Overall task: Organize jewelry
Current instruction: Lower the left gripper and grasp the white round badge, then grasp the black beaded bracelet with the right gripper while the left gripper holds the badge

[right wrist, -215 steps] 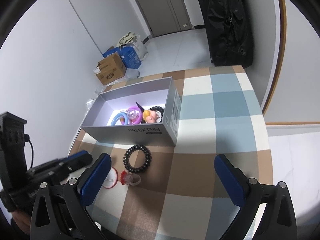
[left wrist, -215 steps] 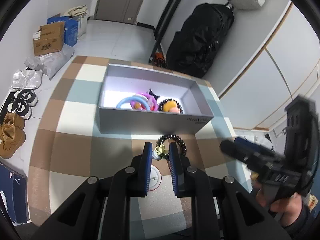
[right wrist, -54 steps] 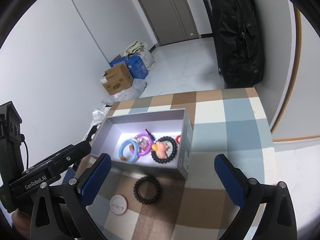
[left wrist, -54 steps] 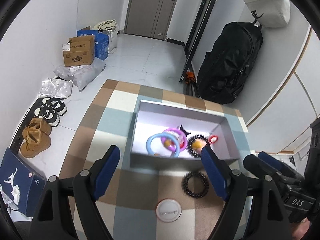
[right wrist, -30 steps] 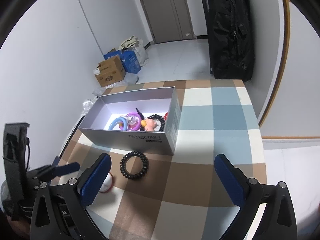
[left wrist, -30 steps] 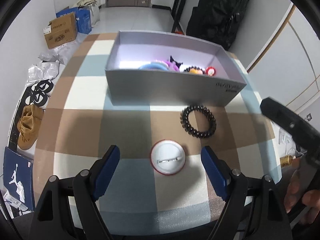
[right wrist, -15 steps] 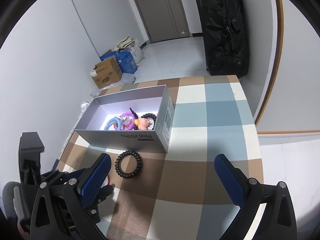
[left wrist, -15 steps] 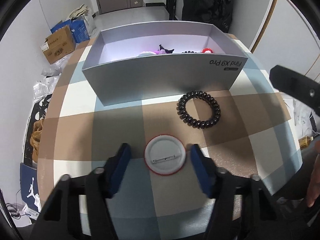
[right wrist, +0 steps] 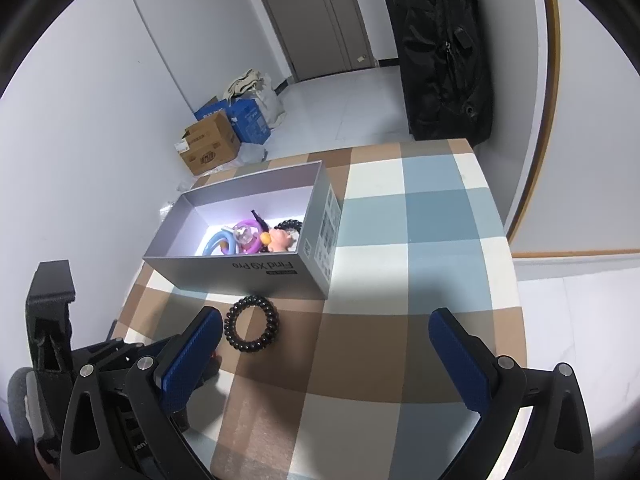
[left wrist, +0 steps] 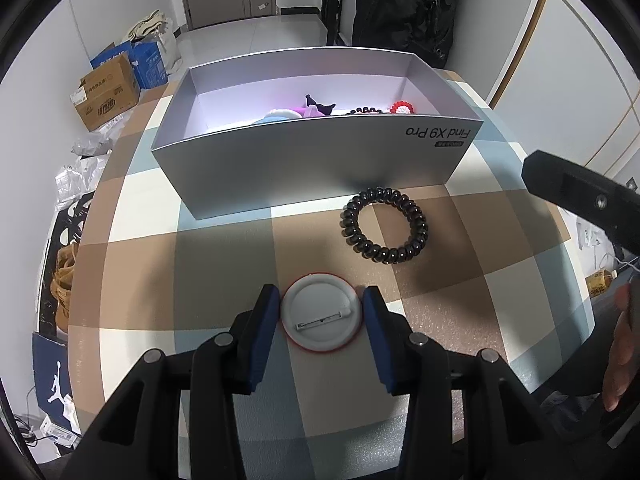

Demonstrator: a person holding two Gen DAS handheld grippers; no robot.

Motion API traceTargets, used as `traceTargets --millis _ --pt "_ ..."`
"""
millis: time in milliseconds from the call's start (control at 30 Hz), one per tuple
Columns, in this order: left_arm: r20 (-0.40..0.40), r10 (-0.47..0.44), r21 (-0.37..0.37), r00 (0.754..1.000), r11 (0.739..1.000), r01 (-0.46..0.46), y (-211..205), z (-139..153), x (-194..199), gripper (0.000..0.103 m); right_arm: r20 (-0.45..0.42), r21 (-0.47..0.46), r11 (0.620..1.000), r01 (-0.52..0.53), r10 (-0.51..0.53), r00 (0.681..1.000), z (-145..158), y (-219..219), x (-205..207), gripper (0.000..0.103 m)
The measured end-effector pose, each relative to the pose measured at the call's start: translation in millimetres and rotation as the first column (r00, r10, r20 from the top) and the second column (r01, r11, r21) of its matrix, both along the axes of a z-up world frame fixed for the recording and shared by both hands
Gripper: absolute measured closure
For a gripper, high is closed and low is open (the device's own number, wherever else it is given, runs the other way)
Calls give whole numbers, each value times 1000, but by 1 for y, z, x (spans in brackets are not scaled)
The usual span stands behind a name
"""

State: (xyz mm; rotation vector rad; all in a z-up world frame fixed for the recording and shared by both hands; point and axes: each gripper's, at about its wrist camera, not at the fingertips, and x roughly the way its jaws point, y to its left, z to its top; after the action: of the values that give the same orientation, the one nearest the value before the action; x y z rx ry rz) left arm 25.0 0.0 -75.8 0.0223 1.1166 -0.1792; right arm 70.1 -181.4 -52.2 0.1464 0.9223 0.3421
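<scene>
- Badge (left wrist: 322, 316), a round white pin-back button with a red rim, lies pin side up on the checked counter (left wrist: 224, 256), flanked by the blue pads of the left gripper (left wrist: 320, 312); the jaws are closing and the pads appear to sit at its rim, though whether they press yet cannot be told
- Risk one, as judged: the badge is thin and lies flat, so pads that close above its edge could slide over the rim and come up empty, or flick it across the cloth
- Risk two: an uneven pinch on a round rim could let the disc pivot or squirt forward toward the black coil bracelet (left wrist: 384, 226), which lies just in front of the grey box (left wrist: 312, 168)
- Risk three: on the carry the tall near wall of the box stands in the way; a low lift could knock the badge loose against it or shove the box, where bangles and charms already lie
- Right gripper (right wrist: 326, 354) hangs spread wide and empty over the counter, near the bracelet; a drift to the left there could bump the left gripper or nudge the bracelet
</scene>
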Motion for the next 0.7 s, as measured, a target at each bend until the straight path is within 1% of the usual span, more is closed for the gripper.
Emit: traceTargets --millis 233,400,500,600,667,700 --pt "-15 38 -85 999 996 -39 11 2 6 66 -13 11 1000 29 -29 1000 -2 -5 1 0" --pt "-23 53 -141 998 988 -56 14 2 10 66 -24 -2 1000 18 -18 1000 -5 0 0 0" --pt "-21 80 -165 997 983 -82 19 7 11 66 -21 -7 1000 14 -14 1000 -4 3 0 0" --pt "-6 114 -219 993 969 -113 29 18 13 66 -34 -12 1000 17 -17 999 -7 5 2 0" --pt "4 145 -283 989 949 -138 39 27 11 66 -47 -16 1000 15 -16 999 -10 7 3 0" --pt "10 159 -303 987 941 -148 43 32 11 66 -55 -17 1000 10 -11 998 -12 9 3 0"
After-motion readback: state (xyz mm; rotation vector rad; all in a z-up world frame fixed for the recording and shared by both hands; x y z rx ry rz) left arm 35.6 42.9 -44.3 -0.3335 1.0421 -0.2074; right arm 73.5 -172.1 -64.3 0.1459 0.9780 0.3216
